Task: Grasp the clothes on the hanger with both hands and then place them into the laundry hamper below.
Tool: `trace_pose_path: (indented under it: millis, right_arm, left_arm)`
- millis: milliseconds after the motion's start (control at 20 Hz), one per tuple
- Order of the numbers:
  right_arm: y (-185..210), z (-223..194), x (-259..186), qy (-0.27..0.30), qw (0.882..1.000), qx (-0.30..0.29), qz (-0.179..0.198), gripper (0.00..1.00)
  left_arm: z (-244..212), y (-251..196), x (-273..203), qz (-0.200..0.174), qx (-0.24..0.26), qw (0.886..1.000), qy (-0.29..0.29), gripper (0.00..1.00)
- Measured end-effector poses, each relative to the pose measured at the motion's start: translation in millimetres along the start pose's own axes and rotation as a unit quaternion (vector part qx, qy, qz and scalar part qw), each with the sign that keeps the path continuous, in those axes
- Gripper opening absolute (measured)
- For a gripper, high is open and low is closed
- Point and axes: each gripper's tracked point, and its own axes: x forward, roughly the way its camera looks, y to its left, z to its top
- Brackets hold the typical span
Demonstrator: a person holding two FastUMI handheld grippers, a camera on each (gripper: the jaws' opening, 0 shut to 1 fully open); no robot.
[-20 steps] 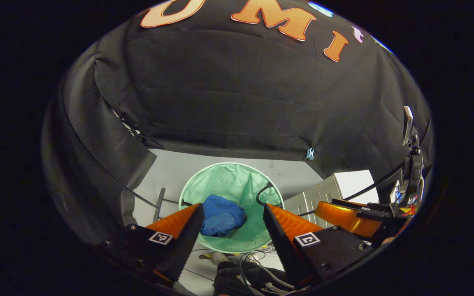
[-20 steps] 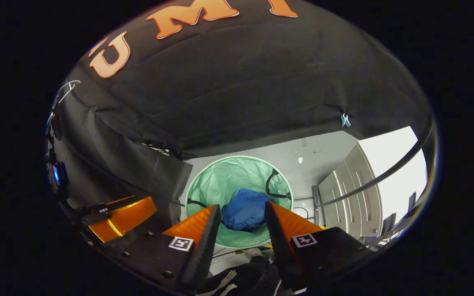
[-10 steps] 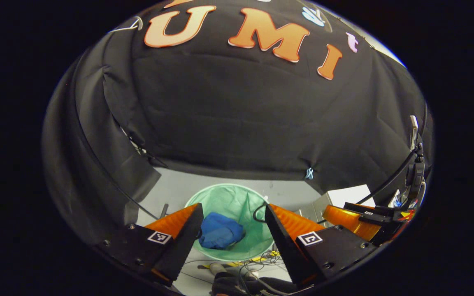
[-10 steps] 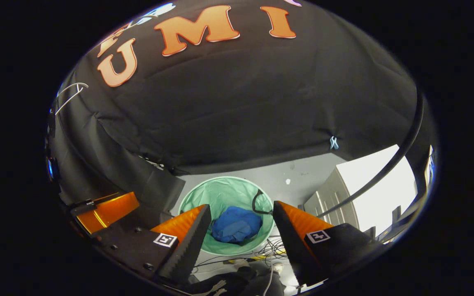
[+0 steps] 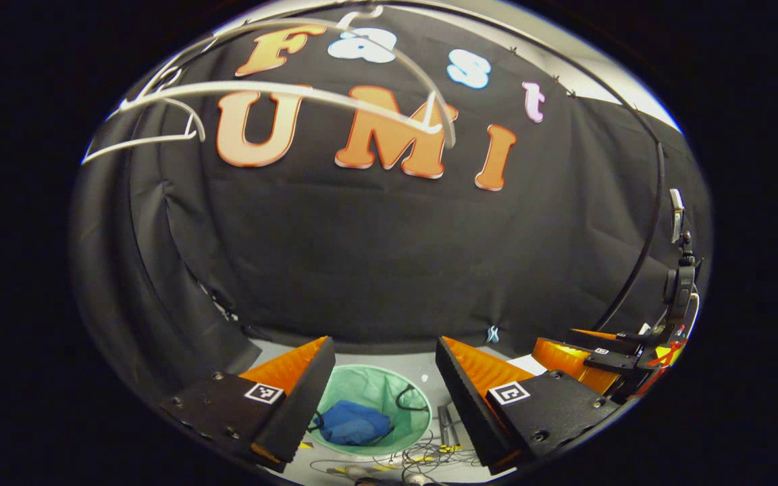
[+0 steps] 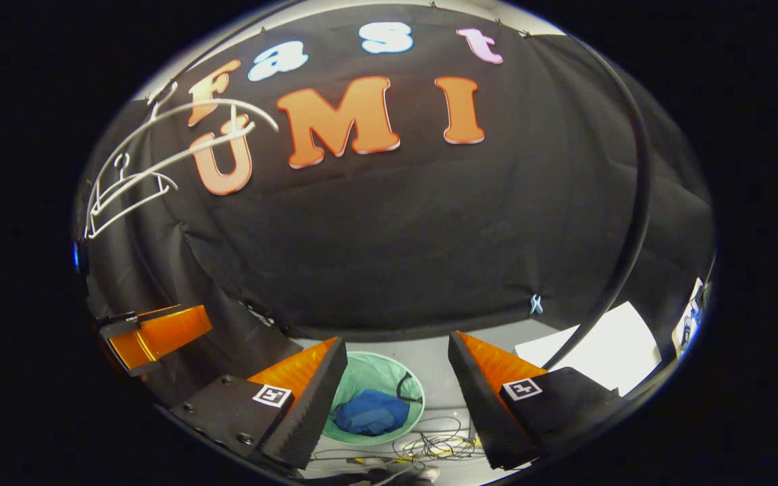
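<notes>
Blue cloth — the clothes [image 5: 352,426] — lies bunched in the green mesh hamper [image 5: 408,432], low in the frame and a little left of centre in the left gripper view, framed between my left gripper [image 5: 382,395] fingers. In the right gripper view the same bundle [image 6: 370,413] sits in the hamper [image 6: 412,390], low between the right gripper [image 6: 396,395] fingers. Both pairs of fingers are spread wide and hold nothing. The white hanger [image 5: 281,91] is bare, upper left of the frame, well above and apart from the hamper. Judging from this, the drop is done — the cloth lies straight below both grippers, neither clearly nearer, and I have no further grasp to line up.
</notes>
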Motion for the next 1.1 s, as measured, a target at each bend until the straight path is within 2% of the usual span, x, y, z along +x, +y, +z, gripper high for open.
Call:
trace_pose_path:
  millis: [250, 550, 600, 750, 800, 850, 1100]
  right_arm:
    - [-4.8, 52.4, -50.3, -0.065, 0.998, -0.019, 0.017, 0.98]
    - [-16.1, 98.4, -102.9, -0.134, 0.990, -0.029, 0.031, 0.98]
    - [-15.8, 106.0, -112.8, -0.142, 0.989, -0.026, 0.039, 0.89]
    - [-17.5, 125.3, -137.1, -0.169, 0.984, -0.019, 0.048, 0.89]
    - [-19.4, 130.9, -142.9, -0.178, 0.983, -0.023, 0.046, 1.00]
    - [-21.4, 137.3, -147.8, -0.186, 0.981, -0.030, 0.043, 0.88]
    - [-37.6, 155.8, -173.4, -0.227, 0.971, -0.064, 0.025, 0.88]
  left_arm:
    - [62.8, -30.6, -32.2, -0.006, 0.002, 0.997, -0.078, 0.95]
    - [103.2, -46.1, -67.0, 0.005, 0.003, 0.991, -0.135, 0.92]
    - [109.3, -49.8, -74.0, 0.008, 0.002, 0.990, -0.143, 0.92]
    - [131.3, -55.5, -92.3, 0.009, -0.011, 0.985, -0.173, 0.92]
    - [137.3, -55.0, -99.4, 0.011, -0.011, 0.983, -0.182, 0.92]
    - [143.4, -53.6, -104.7, 0.016, -0.007, 0.982, -0.191, 0.92]
    - [156.9, -47.6, -123.8, 0.041, 0.004, 0.974, -0.222, 0.92]
